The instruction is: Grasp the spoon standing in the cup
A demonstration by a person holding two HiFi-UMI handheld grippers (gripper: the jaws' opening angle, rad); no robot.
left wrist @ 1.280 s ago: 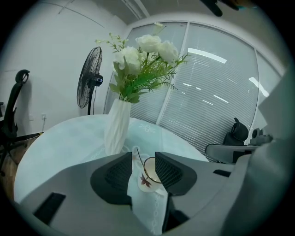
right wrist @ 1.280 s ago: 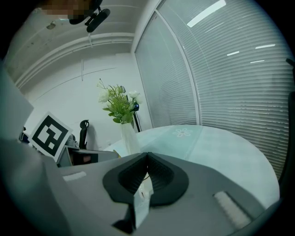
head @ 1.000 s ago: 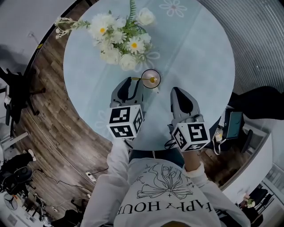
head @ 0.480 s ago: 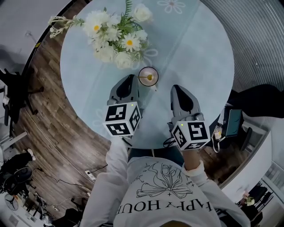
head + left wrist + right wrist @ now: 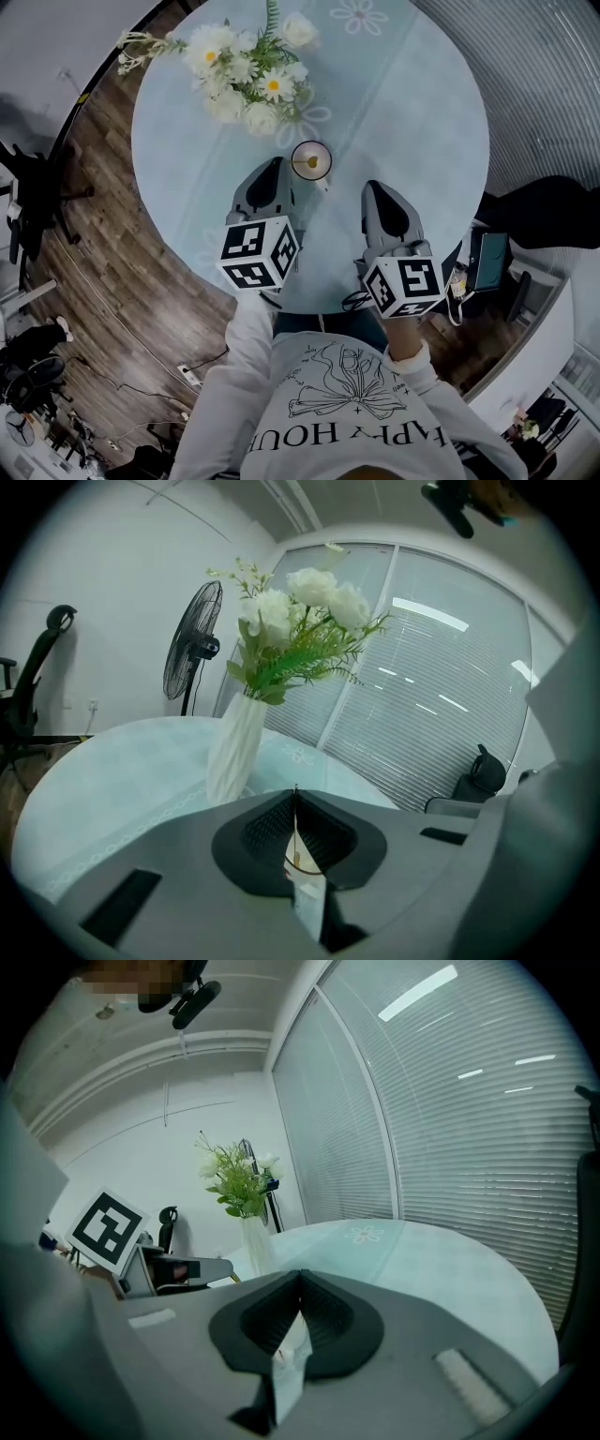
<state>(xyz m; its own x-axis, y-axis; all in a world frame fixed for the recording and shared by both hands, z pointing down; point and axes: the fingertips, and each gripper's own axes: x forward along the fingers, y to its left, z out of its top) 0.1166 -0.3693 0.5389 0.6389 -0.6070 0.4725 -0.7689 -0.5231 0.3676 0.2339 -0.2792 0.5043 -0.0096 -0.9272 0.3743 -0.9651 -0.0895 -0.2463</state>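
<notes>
A small glass cup [image 5: 311, 160] stands on the round pale-blue table [image 5: 412, 112], with a thin gold spoon [image 5: 302, 162] in it, its handle leaning left. My left gripper [image 5: 277, 171] has its tip at the cup's left side. In the left gripper view the jaws meet, and the spoon's thin handle [image 5: 295, 797] runs up the seam between them. My right gripper [image 5: 376, 190] rests to the right of the cup, apart from it. It is shut with nothing held [image 5: 300, 1283].
A white ribbed vase of white flowers [image 5: 248, 80] stands just beyond the cup, close to the left gripper's front [image 5: 234, 747]. The table's near edge runs under both grippers. A standing fan [image 5: 192, 649] and window blinds lie beyond the table.
The left gripper has edged forward to the spoon's handle at the cup's left side. The right gripper has stayed where it was.
</notes>
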